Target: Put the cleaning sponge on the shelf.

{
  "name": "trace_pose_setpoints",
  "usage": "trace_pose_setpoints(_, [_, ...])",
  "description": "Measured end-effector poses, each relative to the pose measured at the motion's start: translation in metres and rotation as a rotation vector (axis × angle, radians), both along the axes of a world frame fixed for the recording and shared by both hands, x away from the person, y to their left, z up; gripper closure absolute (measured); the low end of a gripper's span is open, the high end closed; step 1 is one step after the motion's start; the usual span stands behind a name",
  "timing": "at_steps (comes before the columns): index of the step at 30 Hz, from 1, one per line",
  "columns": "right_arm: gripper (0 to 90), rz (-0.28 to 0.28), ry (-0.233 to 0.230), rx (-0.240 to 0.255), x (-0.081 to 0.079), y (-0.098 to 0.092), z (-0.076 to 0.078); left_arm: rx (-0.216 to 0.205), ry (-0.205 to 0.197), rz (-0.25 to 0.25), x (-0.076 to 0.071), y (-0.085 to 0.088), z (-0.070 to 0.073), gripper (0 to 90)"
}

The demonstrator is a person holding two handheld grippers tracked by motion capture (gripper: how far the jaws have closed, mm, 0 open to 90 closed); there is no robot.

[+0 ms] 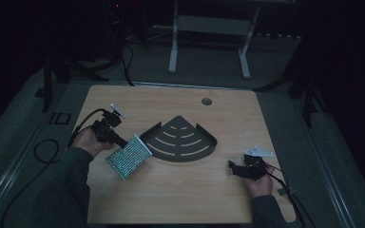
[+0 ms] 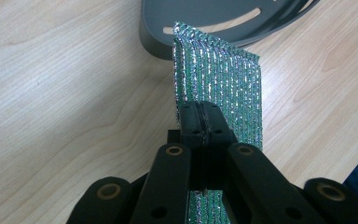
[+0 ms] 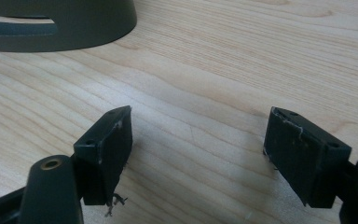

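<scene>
We see the sparkly green cloth [image 1: 129,156] pinched at one edge in the left gripper [image 2: 200,122], jaws shut tight on it; it hangs w/ its far end just beside the grey corner tray [image 1: 180,139]. Right gripper [image 3: 198,154] sits low over bare table [image 1: 180,194], jaws wide apart, nothing btwn them.

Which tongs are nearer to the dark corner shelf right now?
Left. The left tongs, clamped on the sparkly green cloth, sit just off the corner shelf, with the cloth's far edge by its rim. The right tongs rest open, farther off.
</scene>
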State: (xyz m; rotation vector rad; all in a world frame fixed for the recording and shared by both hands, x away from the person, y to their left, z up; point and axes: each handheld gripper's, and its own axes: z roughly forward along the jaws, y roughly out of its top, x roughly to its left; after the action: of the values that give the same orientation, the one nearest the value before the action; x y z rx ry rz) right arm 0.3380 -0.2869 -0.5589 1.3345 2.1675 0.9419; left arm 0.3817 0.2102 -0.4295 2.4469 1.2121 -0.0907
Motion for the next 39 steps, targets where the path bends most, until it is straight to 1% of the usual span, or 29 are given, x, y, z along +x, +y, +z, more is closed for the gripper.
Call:
trace_pose_setpoints(4, [22.9, 0.000, 0.000, 0.000, 0.000, 0.000, 0.000, -0.002, -0.007, 0.001, 0.002, -0.001, 0.004, 90.0])
trace_pose_setpoints(10, [22.9, 0.000, 0.000, 0.000, 0.000, 0.000, 0.000, -0.004, -0.024, 0.017, 0.006, -0.002, 0.009, 90.0])
trace_pose_setpoints(15, [22.9, 0.000, 0.000, 0.000, 0.000, 0.000, 0.000, -0.008, -0.031, 0.014, 0.009, -0.004, 0.014, 90.0])
trace_pose_setpoints(16, [22.9, 0.000, 0.000, 0.000, 0.000, 0.000, 0.000, 0.002, -0.034, 0.011, 0.011, -0.006, 0.014, 90.0])
trace_pose_setpoints(19, [22.9, 0.000, 0.000, 0.000, 0.000, 0.000, 0.000, 0.009, -0.035, 0.005, 0.014, -0.009, 0.016, 90.0])
trace_pose_setpoints(24, [22.9, 0.000, 0.001, 0.001, 0.000, 0.000, 0.000, 0.004, -0.044, 0.002, 0.019, -0.014, 0.021, 90.0])
trace_pose_setpoints(25, [22.8, 0.000, 0.000, 0.001, 0.000, 0.000, 0.000, 0.010, -0.046, -0.002, 0.020, -0.014, 0.022, 90.0])
trace_pose_setpoints(27, [22.8, 0.000, 0.001, 0.001, 0.000, 0.000, 0.000, 0.007, -0.048, 0.000, 0.021, -0.015, 0.023, 90.0])
trace_pose_setpoints(29, [22.8, 0.000, 0.001, 0.001, 0.000, 0.000, 0.000, 0.016, -0.055, -0.007, 0.025, -0.019, 0.026, 90.0])
trace_pose_setpoints(30, [22.8, 0.000, 0.001, 0.001, 0.000, 0.000, 0.000, 0.014, -0.057, -0.007, 0.025, -0.020, 0.027, 90.0])
trace_pose_setpoints(39, [22.8, 0.001, 0.001, 0.001, 0.000, 0.000, 0.000, 0.029, -0.068, -0.017, 0.034, -0.031, 0.032, 90.0])
